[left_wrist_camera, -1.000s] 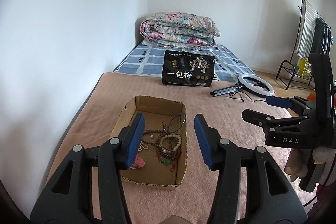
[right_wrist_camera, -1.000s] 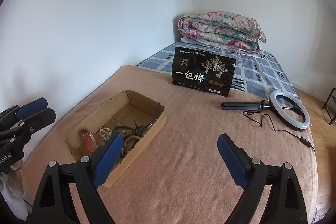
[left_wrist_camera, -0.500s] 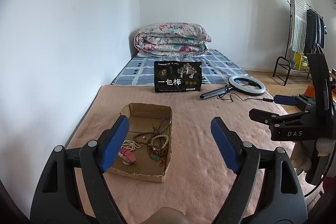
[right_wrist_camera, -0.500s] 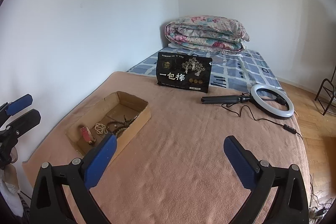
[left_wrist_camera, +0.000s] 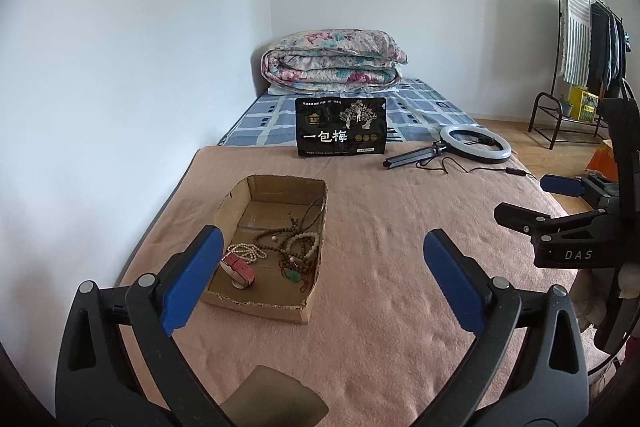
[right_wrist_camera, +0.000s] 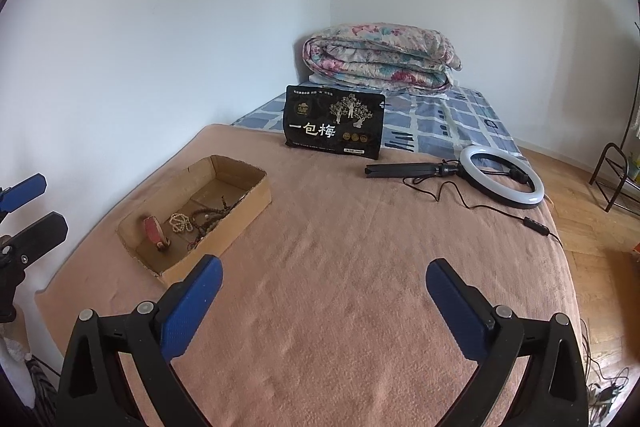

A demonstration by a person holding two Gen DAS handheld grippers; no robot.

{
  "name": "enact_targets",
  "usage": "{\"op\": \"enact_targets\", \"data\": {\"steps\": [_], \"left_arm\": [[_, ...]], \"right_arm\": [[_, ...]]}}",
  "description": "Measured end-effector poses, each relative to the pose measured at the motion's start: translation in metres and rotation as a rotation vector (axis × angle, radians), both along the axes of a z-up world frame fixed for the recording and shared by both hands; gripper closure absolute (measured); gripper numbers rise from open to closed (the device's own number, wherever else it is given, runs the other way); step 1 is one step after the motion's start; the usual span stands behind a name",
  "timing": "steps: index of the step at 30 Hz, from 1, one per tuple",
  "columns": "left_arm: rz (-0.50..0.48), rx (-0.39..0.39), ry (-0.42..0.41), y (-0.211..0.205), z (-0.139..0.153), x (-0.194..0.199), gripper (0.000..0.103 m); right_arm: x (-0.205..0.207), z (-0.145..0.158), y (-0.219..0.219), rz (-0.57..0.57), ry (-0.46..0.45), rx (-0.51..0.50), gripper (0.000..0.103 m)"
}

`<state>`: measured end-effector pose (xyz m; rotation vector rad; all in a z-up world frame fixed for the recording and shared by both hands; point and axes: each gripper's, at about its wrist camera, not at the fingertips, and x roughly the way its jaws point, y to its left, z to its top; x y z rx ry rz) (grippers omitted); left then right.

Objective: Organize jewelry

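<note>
Both grippers hover spread wide over the blanket (right_wrist_camera: 340,267), gripping nothing.
Left gripper (left_wrist_camera: 320,281) near cardboard box (left_wrist_camera: 308,309) of beads (left_wrist_camera: 298,243); right gripper (right_wrist_camera: 324,301) right of box.

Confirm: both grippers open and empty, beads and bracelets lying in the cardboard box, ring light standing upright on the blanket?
One error: the ring light is not upright. The right wrist view shows it lying flat on the blanket, its folded tripod stretched out beside it. The rest holds: left gripper and right gripper are open and empty, and the beads lie in the cardboard box.
</note>
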<state>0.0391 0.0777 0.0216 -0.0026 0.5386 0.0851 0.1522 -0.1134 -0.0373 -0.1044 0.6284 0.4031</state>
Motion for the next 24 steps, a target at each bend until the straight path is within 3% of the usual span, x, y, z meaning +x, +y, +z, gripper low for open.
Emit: {"op": "enact_targets", "data": {"steps": [24], "left_arm": [[0.005, 0.006, 0.026, -0.004, -0.014, 0.01, 0.001]], "right_arm": [[0.005, -0.018, -0.009, -0.016, 0.029, -0.024, 0.0]]}}
